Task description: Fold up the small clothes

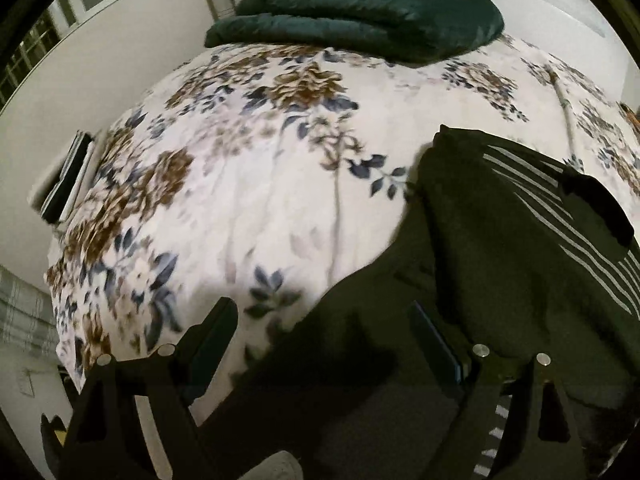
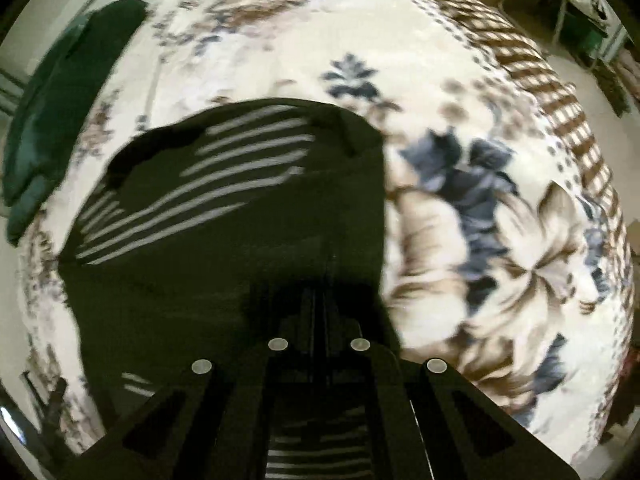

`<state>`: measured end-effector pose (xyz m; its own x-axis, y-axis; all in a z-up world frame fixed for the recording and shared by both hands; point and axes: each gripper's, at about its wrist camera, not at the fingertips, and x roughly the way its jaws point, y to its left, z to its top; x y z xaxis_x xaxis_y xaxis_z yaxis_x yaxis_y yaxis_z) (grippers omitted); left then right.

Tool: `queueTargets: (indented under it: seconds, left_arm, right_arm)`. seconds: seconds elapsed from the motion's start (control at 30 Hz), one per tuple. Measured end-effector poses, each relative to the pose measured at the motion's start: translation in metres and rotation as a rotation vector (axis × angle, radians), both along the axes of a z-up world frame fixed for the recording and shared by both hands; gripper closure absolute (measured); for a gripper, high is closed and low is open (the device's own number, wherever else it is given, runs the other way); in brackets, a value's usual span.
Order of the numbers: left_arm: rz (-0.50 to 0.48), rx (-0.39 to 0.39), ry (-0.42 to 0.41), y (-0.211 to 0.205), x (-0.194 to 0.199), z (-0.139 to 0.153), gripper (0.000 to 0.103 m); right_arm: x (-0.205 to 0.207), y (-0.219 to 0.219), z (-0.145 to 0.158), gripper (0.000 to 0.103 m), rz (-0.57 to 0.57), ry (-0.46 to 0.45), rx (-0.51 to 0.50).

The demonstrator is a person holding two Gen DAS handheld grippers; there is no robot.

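A dark cloth garment with thin white stripes (image 1: 500, 240) lies on the bed with a white floral blanket (image 1: 240, 200). The left hand-held gripper (image 1: 324, 328) has its fingers wide apart above the garment's edge. The right hand-held gripper (image 2: 320, 280) has its fingers pressed together and pinches the dark fabric. A folded dark green quilt (image 1: 360, 8) rests at the far end of the bed.
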<state>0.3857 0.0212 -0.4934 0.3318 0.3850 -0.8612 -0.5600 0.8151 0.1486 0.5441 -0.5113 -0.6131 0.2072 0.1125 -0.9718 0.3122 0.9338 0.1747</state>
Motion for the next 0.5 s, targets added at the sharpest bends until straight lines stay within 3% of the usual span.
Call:
queueTargets:
  seconds: [0.13, 0.27, 0.37, 0.5]
  left_arm:
    - [-0.041, 0.002, 0.009, 0.003, 0.015, -0.002, 0.015]
    - [-0.076, 0.002, 0.019, 0.013, 0.028, -0.005, 0.015]
    - [-0.074, -0.033, 0.039, 0.025, 0.034, -0.013, 0.015]
    - [-0.063, -0.094, 0.051, 0.037, 0.042, -0.029, 0.015]
  right_arm:
    - [0.005, -0.002, -0.021, 0.096, 0.047, 0.121, 0.001]
    - [0.009, 0.009, 0.008, 0.066, 0.067, 0.052, 0.024]
    - [0.026, 0.032, 0.024, 0.065, 0.124, -0.003, 0.097]
    - [0.067, 0.075, 0.011, 0.064, 0.212, 0.019, 0.141]
